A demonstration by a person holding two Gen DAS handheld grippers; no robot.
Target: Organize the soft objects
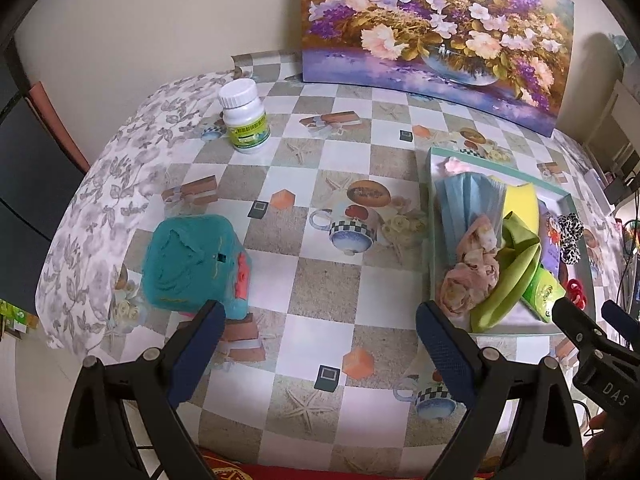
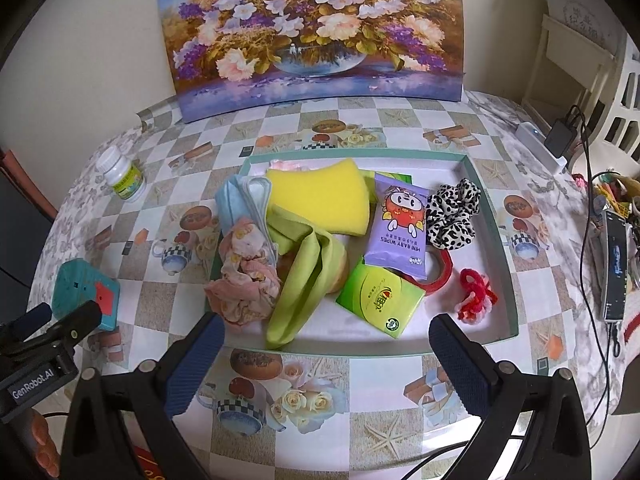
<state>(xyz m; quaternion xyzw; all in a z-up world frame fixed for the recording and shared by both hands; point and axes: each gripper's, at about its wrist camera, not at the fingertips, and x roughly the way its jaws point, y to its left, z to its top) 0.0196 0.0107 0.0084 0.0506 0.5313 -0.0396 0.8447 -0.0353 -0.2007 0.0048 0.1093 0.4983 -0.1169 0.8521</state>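
A shallow teal-rimmed tray (image 2: 496,216) holds soft things: a yellow sponge (image 2: 320,196), a green cloth (image 2: 308,276), a pink floral cloth (image 2: 244,276), blue face masks (image 2: 236,204), a purple wipes pack (image 2: 400,228), a green tissue pack (image 2: 380,300), a leopard scrunchie (image 2: 452,212) and a red scrunchie (image 2: 476,296). My right gripper (image 2: 328,344) is open and empty at the tray's near edge. My left gripper (image 1: 320,328) is open and empty over the table. A teal soft cube (image 1: 196,264) lies just beyond its left finger. The tray also shows in the left wrist view (image 1: 432,208).
A white pill bottle (image 1: 244,118) stands at the far left of the checkered tablecloth (image 1: 320,280). A flower painting (image 2: 312,28) leans on the wall behind. A phone (image 2: 614,264), cables and clutter lie at the right edge.
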